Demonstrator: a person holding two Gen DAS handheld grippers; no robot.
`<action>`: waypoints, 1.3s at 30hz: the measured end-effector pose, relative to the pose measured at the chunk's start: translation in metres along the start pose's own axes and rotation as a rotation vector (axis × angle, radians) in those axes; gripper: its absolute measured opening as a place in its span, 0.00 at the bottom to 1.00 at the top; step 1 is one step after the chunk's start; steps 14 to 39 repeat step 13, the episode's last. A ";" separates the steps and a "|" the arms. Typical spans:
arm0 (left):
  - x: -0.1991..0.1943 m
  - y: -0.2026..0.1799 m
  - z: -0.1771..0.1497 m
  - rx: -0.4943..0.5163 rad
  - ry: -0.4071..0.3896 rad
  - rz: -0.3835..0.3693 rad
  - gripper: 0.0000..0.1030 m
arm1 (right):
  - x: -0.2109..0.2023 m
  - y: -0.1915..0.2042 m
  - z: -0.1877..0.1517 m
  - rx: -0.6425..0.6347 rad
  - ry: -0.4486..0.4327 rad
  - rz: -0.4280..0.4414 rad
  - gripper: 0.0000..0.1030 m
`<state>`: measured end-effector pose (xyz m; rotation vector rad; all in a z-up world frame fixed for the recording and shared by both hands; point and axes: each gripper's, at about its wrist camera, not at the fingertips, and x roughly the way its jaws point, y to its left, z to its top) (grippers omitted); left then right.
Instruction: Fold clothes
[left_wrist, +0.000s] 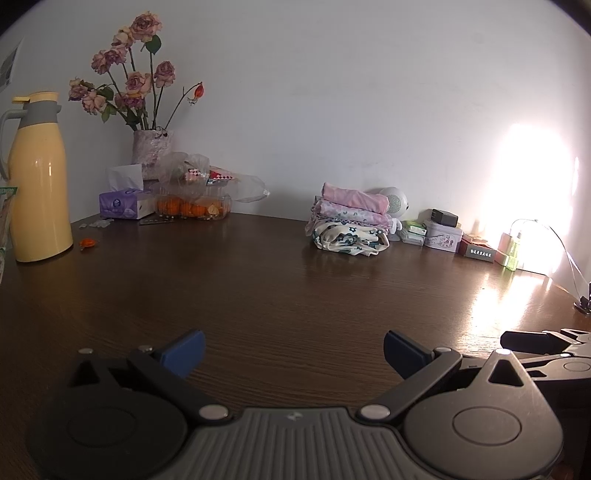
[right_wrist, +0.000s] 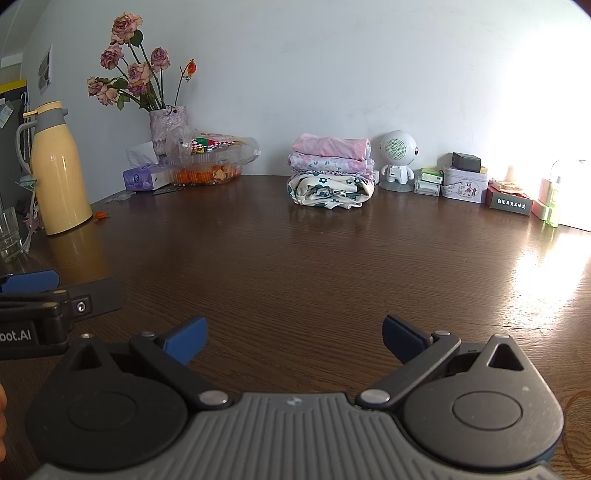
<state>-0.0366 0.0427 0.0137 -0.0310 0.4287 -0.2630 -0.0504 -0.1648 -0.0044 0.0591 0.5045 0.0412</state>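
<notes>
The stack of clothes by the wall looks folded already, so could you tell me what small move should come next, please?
Probably draw both hands back: the left gripper and right gripper are open and empty, and the stack of clothes is the only clothing in view.

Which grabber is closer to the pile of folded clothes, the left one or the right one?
Probably the right gripper. From its camera the stack of clothes sits nearly straight ahead; from the left gripper it lies off to the right. Both are open, empty and well short of it, so the edge is small.

Folded clothes stacked between vase and speaker.
</notes>
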 end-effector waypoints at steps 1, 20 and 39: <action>0.000 0.000 0.000 0.001 0.000 0.000 1.00 | 0.000 0.000 0.000 0.000 0.000 0.000 1.00; 0.000 -0.003 -0.001 0.015 -0.004 0.002 1.00 | 0.000 0.000 0.001 0.001 0.002 0.001 1.00; 0.000 -0.003 -0.001 0.015 -0.004 0.002 1.00 | 0.000 0.000 0.001 0.001 0.002 0.001 1.00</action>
